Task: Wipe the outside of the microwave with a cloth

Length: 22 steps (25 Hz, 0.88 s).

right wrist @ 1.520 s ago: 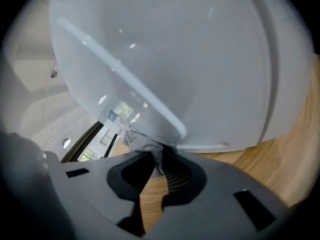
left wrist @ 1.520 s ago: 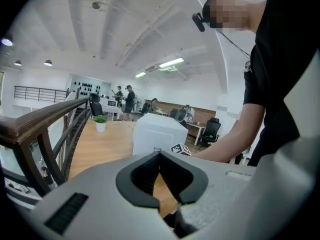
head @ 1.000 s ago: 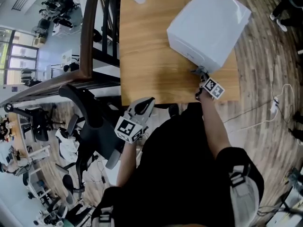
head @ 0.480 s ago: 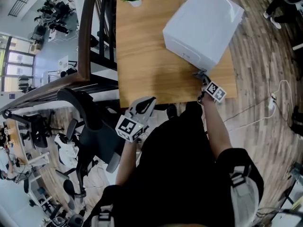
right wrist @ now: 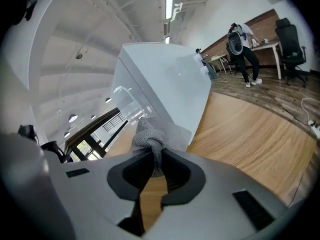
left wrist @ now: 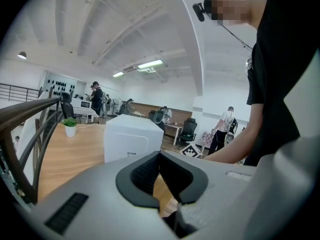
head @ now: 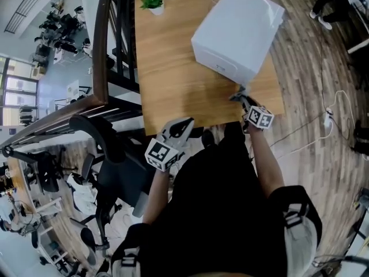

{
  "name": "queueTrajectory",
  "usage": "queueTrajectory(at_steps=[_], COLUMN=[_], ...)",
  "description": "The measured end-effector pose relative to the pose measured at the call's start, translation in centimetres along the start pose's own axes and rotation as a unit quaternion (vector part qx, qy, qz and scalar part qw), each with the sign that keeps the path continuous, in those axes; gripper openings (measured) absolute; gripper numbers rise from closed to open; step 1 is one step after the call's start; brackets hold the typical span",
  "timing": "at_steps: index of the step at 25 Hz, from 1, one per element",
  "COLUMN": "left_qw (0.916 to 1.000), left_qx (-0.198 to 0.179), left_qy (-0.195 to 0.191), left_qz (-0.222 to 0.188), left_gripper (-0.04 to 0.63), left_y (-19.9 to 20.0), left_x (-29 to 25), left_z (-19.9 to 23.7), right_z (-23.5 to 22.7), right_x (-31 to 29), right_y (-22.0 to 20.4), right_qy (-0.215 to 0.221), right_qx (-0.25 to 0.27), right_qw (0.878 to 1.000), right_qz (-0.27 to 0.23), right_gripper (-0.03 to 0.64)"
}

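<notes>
Tip for the wipe, as I read it: the right claw (right wrist: 155, 170) is clamped on a bunched-up grey cloth (right wrist: 150, 136), and only a small knot of it pokes out past the tips. So I'd lead with that knot and tilt the claw so that fabric, not the hard jaw ends, meets the white microwave (head: 236, 33). Use long, even strokes along one wall at a time, with light pressure so the box doesn't slide on the wooden counter (head: 173, 79). The microwave sits right ahead of the right claw. Its near lower corner is either touching the cloth or just short of it, I honestly can't tell which. Pose-wise, the right forearm reaches straight out from the body over the counter's near edge, with the claw pointing forward at that corner. The left claw (head: 180, 127) hangs low at the near edge, well off to the left of the right one and well apart from the microwave. Its jaws are pressed together with nothing between them and the elbow is tucked in. It could probably steady the box if needed.
</notes>
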<state>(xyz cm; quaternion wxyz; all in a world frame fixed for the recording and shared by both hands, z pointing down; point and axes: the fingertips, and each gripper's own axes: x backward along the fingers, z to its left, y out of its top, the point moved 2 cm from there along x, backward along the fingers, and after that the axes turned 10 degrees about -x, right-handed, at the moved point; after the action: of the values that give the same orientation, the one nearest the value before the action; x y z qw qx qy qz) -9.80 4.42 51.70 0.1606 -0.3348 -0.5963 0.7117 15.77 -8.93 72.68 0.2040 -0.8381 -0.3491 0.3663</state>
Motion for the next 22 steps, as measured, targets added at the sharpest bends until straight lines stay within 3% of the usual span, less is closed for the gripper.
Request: queueTrajectory(at_steps=[4,7,12,17,22], left_qw=[1.0,0.9997,0.9984,0.9986,0.9986], left_qx=[0.003,-0.002,0.015,0.018,0.014], left_qy=[0.002,0.016,0.045,0.046,0.048], left_qz=[-0.008,-0.02,-0.031,-0.022,-0.018], left_gripper=[0.002,0.002,0.002,0.002,0.002], left_y=[0.9,1.6,2.2,2.7,3.4], left_x=[0.5,0.5,-0.6,-2.7,-4.9], left_z=[-0.3,0.1,0.0,-2.2,-4.6], right_z=[2.4,5.1,9.5,13.7,15.9], right_x=[2.0,3.2,4.6,7.4,10.7], right_y=[0.2,1.8,4.7,7.1,8.8], right_qy=[0.021,0.049,0.108,0.148,0.181], right_qx=[0.072,0.157,0.283,0.41,0.433], right_qw=[0.997,0.986,0.952,0.899,0.882], right_qz=[0.017,0.025,0.036,0.047,0.047], right_gripper=[0.045,0.045,0.044,0.043,0.04])
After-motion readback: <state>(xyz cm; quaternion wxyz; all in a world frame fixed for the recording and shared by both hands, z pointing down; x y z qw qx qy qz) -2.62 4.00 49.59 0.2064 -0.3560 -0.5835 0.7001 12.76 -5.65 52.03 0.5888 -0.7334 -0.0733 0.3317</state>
